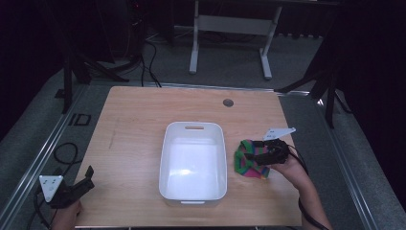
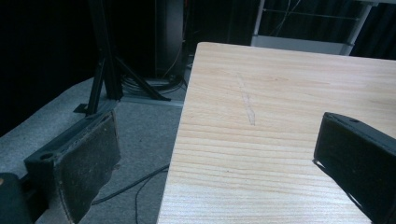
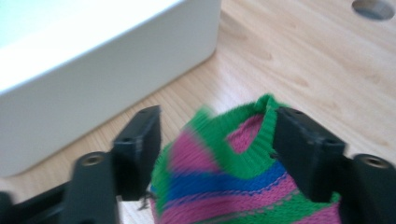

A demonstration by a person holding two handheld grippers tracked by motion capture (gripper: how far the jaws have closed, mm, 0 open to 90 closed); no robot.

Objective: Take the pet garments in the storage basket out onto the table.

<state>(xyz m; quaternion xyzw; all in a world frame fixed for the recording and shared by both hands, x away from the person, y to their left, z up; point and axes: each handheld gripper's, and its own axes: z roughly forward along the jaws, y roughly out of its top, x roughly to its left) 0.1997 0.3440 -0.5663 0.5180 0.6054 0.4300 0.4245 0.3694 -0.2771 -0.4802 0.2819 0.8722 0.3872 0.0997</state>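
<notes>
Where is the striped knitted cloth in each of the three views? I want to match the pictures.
High view: the striped knitted cloth lies right of centre on the table, beside the white tub, under the right gripper.
Left gripper view: bare tabletop and floor; the cloth is not in this picture.
Right gripper view: the cloth is at bottom centre, between the open jaws.
Shared landmark: the white tub.

L hand-held gripper [image 1: 88, 176] jaws apart, idle; R hand-held gripper [image 1: 266, 152] jaws spread.

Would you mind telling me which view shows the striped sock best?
The right gripper view: the sock is close up there, its green cuff and pink and blue stripes plain. The high view shows it small, beside the bin. The left gripper view looks across bare table.
</notes>
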